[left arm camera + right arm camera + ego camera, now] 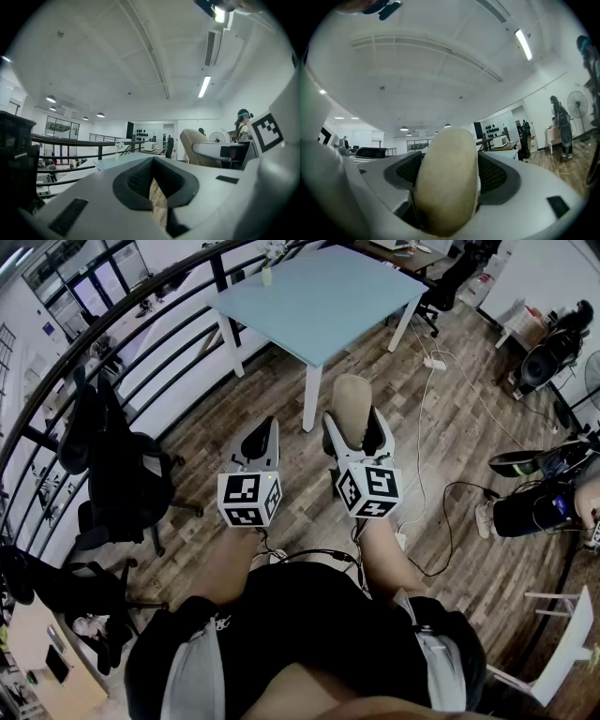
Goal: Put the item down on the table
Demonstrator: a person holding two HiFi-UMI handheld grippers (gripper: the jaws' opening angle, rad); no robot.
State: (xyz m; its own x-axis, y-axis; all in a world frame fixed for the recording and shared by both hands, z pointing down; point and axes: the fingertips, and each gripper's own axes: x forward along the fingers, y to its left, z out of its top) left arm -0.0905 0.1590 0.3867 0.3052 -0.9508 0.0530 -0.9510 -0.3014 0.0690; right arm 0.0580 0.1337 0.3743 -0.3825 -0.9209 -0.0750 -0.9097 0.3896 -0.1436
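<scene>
Closest in, the left gripper (262,430) has its jaws pinched together with nothing in them. Right next to it, the right gripper (354,424) is spread wide and clamped on a beige rounded item (352,397), holding it up in the air over the wooden floor (441,427). The pale blue bench (319,296) sits further ahead, well apart from the item.

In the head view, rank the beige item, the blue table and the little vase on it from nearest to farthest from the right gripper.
1. beige item, held in the right gripper itself.
2. blue table, ahead, across bare floor.
3. little vase, at the table's far left corner.
</scene>
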